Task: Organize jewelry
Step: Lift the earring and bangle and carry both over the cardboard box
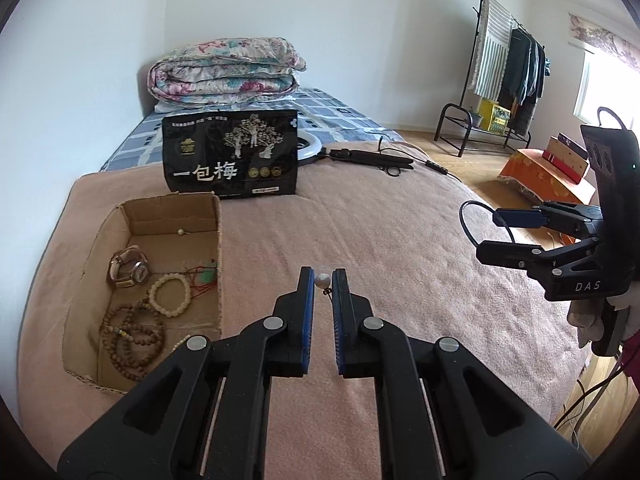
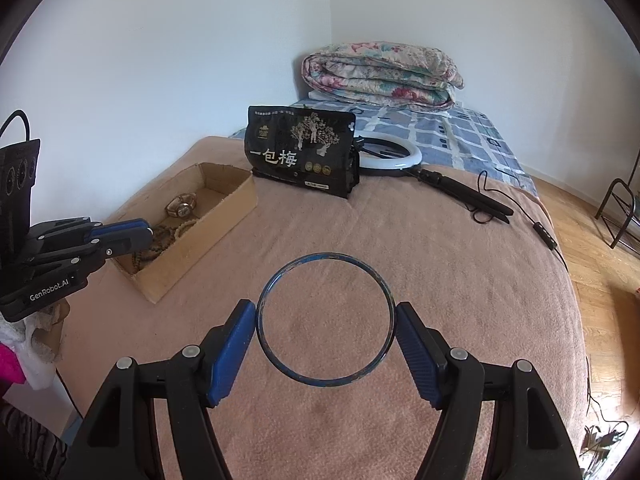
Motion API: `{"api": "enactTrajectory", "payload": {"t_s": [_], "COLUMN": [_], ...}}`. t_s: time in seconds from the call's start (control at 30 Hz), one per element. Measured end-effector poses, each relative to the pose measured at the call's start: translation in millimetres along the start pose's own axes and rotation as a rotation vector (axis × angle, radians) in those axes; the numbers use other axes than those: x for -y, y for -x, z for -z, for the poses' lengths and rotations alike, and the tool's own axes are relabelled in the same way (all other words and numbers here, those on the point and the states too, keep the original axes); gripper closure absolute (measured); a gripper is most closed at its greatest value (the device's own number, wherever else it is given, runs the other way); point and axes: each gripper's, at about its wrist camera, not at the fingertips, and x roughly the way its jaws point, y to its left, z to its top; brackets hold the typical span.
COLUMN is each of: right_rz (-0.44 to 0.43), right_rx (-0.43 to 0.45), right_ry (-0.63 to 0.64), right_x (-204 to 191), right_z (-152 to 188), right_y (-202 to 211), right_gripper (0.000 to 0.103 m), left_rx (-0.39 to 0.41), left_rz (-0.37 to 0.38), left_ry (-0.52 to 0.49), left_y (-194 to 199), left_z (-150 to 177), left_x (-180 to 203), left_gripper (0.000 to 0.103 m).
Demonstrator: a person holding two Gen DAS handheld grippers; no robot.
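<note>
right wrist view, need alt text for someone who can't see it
The right gripper holds a thin blue bangle by its outer edges, above a pink blanket. To the left, the left gripper hovers over a cardboard box holding a watch and beads. Behind stand a black snack bag and a ring light.

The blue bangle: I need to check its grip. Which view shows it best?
The right wrist view: the blue bangle sits whole between the right gripper's fingers. The left wrist view shows only a dark arc of it.
</note>
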Motion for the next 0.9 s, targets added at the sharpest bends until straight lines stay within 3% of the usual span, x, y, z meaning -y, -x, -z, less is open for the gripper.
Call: {"api": "enactTrajectory", "payload": {"t_s": [0.5, 0.9], "right_rz": [-0.075, -0.126], "right_rx": [0.018, 0.014], "right_ry": [0.041, 0.064], "right_x": [-56, -91], "right_z": [-51, -87], "right_y": [-45, -92], "right_gripper": [0.030, 0.030], "left_rx": [0.012, 0.001], "left_rz": [-0.104, -0.141], "left_ry": [0.064, 0.077], "left_y": [12, 5], "left_z": [7, 14], "left_x": [-79, -110], "left_gripper": [0.096, 0.096]}}
